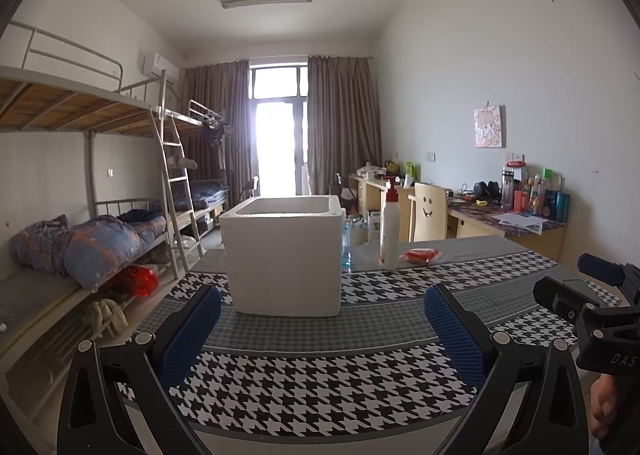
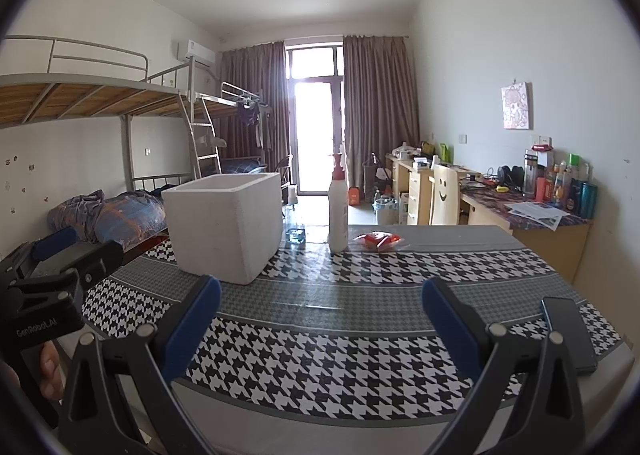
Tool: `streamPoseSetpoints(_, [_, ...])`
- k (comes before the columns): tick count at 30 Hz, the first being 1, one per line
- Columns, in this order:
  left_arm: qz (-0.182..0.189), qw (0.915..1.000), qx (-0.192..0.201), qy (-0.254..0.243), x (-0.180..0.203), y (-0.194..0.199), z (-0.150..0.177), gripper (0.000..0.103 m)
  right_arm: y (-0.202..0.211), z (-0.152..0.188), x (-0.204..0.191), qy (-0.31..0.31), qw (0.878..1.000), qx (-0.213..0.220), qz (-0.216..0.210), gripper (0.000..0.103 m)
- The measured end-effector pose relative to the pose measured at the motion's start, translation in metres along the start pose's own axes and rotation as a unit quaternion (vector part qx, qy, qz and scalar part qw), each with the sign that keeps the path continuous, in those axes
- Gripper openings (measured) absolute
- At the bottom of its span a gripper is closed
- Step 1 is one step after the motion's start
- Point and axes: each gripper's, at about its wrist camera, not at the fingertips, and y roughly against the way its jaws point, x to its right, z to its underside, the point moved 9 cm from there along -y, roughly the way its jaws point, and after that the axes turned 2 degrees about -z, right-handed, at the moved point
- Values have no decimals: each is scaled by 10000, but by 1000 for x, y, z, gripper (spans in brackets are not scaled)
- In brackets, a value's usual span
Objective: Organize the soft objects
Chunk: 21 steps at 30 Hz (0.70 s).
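A white foam box (image 1: 284,255) (image 2: 226,223) stands open-topped on the houndstooth tablecloth (image 1: 320,387) (image 2: 360,359). To its right a soft red packet (image 1: 421,255) (image 2: 378,241) lies flat beside a tall white pump bottle (image 1: 390,231) (image 2: 338,211). My left gripper (image 1: 322,319) hovers open over the near part of the table, facing the box, with nothing between its blue pads. My right gripper (image 2: 320,315) is open too, empty, facing the packet and bottle from farther back. Each gripper shows at the edge of the other's view: right gripper (image 1: 576,279), left gripper (image 2: 76,251).
A dark phone (image 2: 568,331) lies on the table's near right corner. A small glass container (image 2: 296,235) sits between box and bottle. Bunk beds (image 1: 80,239) line the left wall. A cluttered desk (image 1: 512,215) and a chair (image 1: 430,211) stand on the right.
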Motion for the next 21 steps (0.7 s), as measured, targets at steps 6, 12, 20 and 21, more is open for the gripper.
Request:
streamPoseSetpoints(6, [-1,10000,-35,35,-5,-1,0,102,-1,-3,-1,19,10000,0,9,102])
streamPoseSetpoints(12, [-61,10000,-29,15,-9,-1,0,102,0,-4,-6,87,10000,36,-17,102])
streamPoseSetpoints(20, [-57,10000,-9,-10,-10,-5,-2,102,-2,-10,-8,87,9999,105,-35,102])
streamPoseSetpoints(21, [-49,10000,-15,0,-10,-5,-1,102,-2,-10,-8,97,9999,95,-35,102])
